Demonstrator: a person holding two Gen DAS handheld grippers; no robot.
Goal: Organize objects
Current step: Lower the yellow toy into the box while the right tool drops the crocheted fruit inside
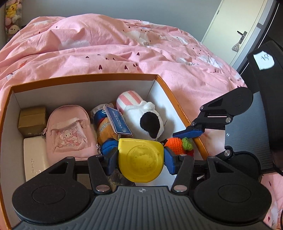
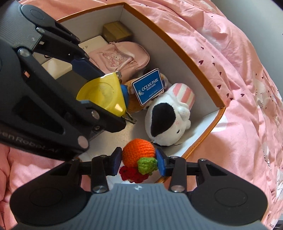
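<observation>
The right gripper (image 2: 138,160) is clamped on a soft, light crochet carrot (image 2: 138,154), best squeezed mid-body, with the plush toy (image 2: 164,120) at one o'clock.

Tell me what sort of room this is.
Most likely a bedroom: a rumpled pink heart-print duvet covers a bed, soft toys are piled in the corner, and a white door stands beyond.

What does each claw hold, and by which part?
Left claw: yellow tape measure, pinched across its sides. Right claw: crocheted orange toy, pinched across its round body.
</observation>
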